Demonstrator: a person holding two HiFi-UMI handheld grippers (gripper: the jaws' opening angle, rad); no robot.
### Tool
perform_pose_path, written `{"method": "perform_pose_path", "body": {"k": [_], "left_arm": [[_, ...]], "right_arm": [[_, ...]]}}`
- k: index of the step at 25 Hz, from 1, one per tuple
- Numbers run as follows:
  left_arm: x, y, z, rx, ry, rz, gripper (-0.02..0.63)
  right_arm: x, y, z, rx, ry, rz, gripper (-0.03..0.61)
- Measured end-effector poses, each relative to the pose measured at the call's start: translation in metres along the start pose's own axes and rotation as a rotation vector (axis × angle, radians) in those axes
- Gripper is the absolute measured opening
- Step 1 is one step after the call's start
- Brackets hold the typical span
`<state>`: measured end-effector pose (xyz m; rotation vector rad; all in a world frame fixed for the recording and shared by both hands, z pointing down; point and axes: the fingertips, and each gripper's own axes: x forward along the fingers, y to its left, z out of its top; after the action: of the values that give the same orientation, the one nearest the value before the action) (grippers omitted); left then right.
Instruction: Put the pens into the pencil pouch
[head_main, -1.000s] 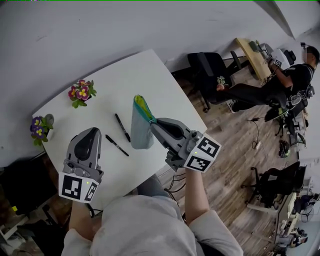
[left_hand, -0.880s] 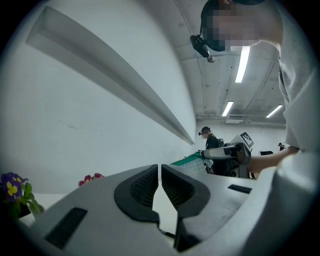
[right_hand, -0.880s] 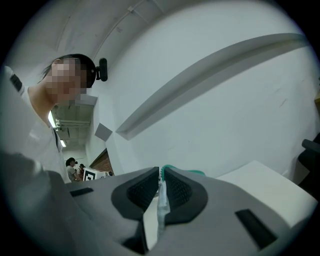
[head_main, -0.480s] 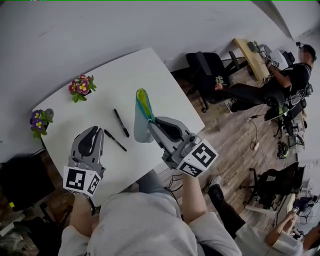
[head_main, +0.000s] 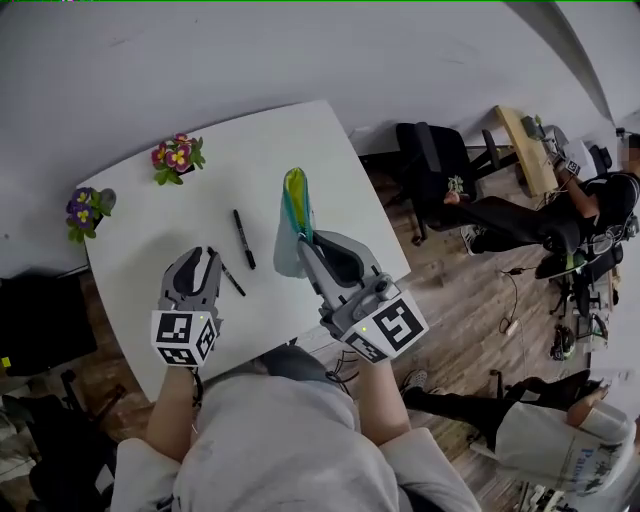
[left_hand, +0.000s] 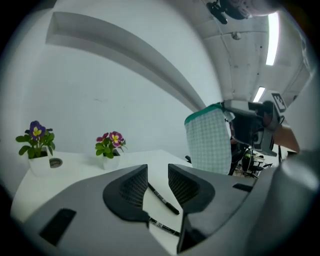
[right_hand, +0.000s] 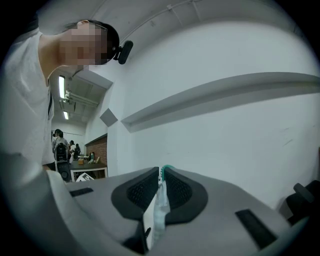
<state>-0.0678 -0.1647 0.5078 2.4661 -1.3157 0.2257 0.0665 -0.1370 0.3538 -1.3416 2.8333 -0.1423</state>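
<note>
White bench (head_main: 300, 140) stood by a grey wall, with wood flooring and office chairs (head_main: 440, 165) off to the right; two flower pots (head_main: 177, 158) sat along its far-left edge. Right gripper (head_main: 305, 240) was clenched on the rim of the pencil pouch (head_main: 293, 215), keeping it upright and mouth-up, presumably so a pen could be dropped in. Whether its base rested on the bench could not be told. Both pens lay on the bench, outside the pouch: far pen (head_main: 244, 239) just left of it, near pen (head_main: 228, 275) at the tips of the left gripper (head_main: 200, 262). Left jaws had just been opening and stood apart, nothing pressed between them; judged a line-up for the first pickup.
</note>
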Motion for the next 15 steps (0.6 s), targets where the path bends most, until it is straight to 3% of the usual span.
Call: {"method": "perform_pose_path", "body": {"k": [9, 15], "left_arm": [[0.022, 0.004, -0.078, -0.129, 0.251, 0.232, 0.112], [0.036, 0.011, -0.111, -0.200, 0.362, 0.331, 0.140]], "right_arm": [[-0.012, -0.004, 0.005, 0.021, -0.021, 0.086, 0.049], [-0.022, -0.011, 0.000, 0.035, -0.018, 0.120, 0.049]]}}
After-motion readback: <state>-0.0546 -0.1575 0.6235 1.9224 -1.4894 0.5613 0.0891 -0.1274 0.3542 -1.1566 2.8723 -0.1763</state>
